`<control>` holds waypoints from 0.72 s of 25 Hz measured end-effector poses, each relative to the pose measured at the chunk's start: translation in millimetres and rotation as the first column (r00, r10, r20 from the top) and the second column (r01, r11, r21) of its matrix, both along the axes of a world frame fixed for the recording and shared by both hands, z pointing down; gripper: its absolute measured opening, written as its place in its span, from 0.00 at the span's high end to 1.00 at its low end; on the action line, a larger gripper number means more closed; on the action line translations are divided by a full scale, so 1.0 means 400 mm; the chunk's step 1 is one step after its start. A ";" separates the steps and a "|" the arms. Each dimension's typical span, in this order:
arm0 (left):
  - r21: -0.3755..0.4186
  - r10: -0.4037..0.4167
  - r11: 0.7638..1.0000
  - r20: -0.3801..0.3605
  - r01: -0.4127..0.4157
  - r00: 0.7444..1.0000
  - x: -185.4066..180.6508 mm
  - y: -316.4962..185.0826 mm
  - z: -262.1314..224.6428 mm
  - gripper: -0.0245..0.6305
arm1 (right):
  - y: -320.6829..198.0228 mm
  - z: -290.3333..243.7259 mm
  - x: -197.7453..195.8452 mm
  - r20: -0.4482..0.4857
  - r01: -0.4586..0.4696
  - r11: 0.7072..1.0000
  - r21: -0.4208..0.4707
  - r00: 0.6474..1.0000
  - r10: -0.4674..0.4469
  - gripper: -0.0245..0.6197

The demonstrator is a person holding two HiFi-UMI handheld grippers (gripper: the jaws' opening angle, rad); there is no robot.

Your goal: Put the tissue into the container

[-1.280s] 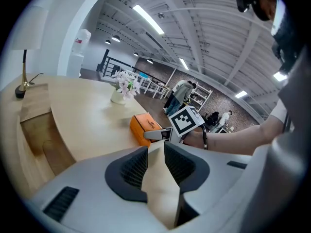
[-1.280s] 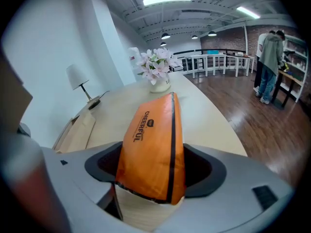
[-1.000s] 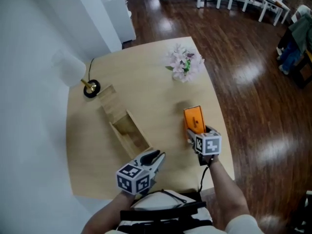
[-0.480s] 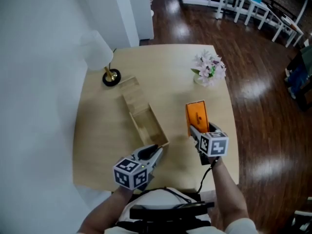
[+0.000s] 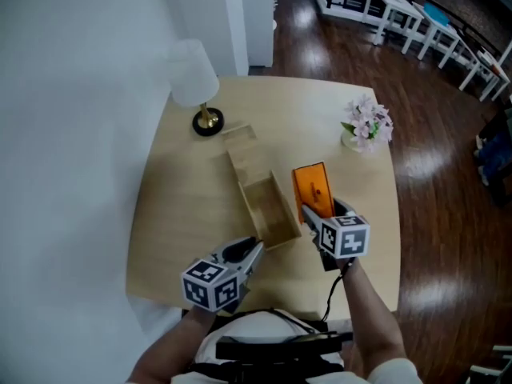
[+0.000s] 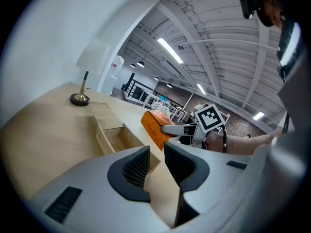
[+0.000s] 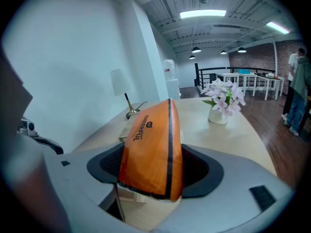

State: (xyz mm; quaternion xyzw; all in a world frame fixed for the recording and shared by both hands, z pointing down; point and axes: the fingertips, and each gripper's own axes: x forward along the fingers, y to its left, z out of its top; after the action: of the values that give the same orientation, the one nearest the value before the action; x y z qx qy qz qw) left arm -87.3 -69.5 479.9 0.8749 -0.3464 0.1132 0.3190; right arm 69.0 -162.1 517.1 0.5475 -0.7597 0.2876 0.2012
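Observation:
An orange tissue pack (image 5: 310, 189) stands on edge between the pads of my right gripper (image 5: 317, 213), which is shut on it. In the right gripper view the pack (image 7: 150, 149) fills the gap between the fingers of that gripper (image 7: 155, 168). The open wooden container (image 5: 245, 201) lies lengthwise on the table, just left of the pack. My left gripper (image 5: 250, 250) hovers at the container's near end. Its fingers are a narrow gap apart with nothing between them (image 6: 156, 154). From there the container (image 6: 102, 141) and the pack (image 6: 154, 125) lie ahead.
A white-shaded lamp (image 5: 192, 74) with a brass base stands at the table's far left. A vase of pink flowers (image 5: 366, 126) sits at the far right corner. Dark wood floor surrounds the table (image 5: 184, 214). A person (image 7: 294, 101) stands far off to the right.
Both grippers have moved forward along the table. The right one has carried the orange pack up and leftward until it sits beside the container. The left gripper now reaches the container's near end.

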 end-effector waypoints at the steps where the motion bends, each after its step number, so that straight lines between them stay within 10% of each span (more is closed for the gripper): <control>1: -0.002 -0.006 1.000 -0.001 0.006 1.000 -0.013 0.001 0.002 0.82 | -0.004 -0.001 -0.023 0.003 0.015 1.000 0.001 1.000 -0.015 0.42; 18: -0.027 -0.038 0.999 -0.019 0.038 0.999 -0.130 0.004 0.020 0.82 | -0.016 0.111 -0.299 0.057 0.220 0.968 -0.118 0.975 -0.215 0.43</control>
State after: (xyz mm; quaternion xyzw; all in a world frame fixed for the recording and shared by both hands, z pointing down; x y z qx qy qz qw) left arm -139.2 -68.0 488.0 0.8649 -0.3581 0.1031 0.3363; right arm -50.5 -168.3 561.6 0.4409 -0.8000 0.3223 0.2486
